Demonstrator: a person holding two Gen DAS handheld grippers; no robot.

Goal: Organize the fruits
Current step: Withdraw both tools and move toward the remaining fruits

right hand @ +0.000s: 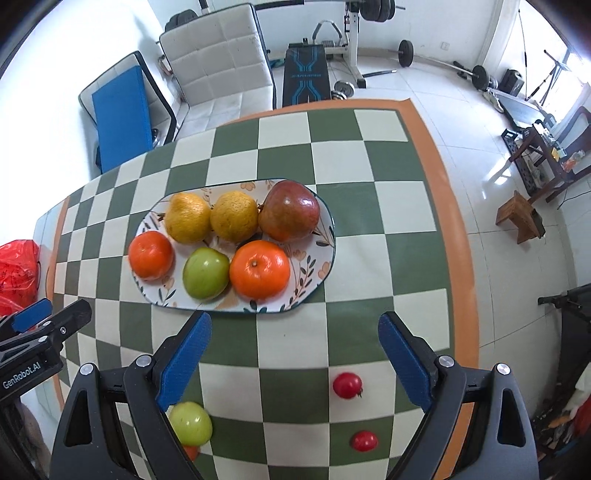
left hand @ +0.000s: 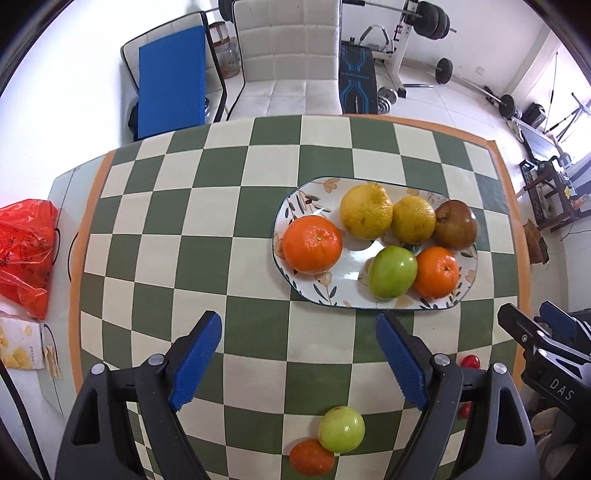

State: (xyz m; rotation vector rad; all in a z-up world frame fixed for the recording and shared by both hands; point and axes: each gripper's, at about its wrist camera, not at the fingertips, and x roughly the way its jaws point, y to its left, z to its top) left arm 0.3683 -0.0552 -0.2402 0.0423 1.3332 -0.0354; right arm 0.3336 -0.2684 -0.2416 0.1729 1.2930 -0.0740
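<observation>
A floral oval plate (left hand: 314,291) (right hand: 314,273) on the checked tablecloth holds two yellow citrus, two oranges, a green apple (left hand: 392,271) (right hand: 205,272) and a red-brown pomegranate (left hand: 455,224) (right hand: 289,211). Loose on the cloth near me lie a green apple (left hand: 341,429) (right hand: 191,423), a small orange (left hand: 311,458) (right hand: 191,452) touching it, and two small red tomatoes (right hand: 347,385) (right hand: 364,441). My left gripper (left hand: 297,356) is open above the cloth, short of the plate. My right gripper (right hand: 295,354) is open too, with the upper tomato between and below its fingers.
A red plastic bag (left hand: 26,254) and a snack packet (left hand: 20,347) lie off the cloth at the left. White chairs (left hand: 288,59) stand beyond the far table edge. Gym equipment (right hand: 351,33) and a wooden stool (right hand: 519,218) stand on the floor to the right.
</observation>
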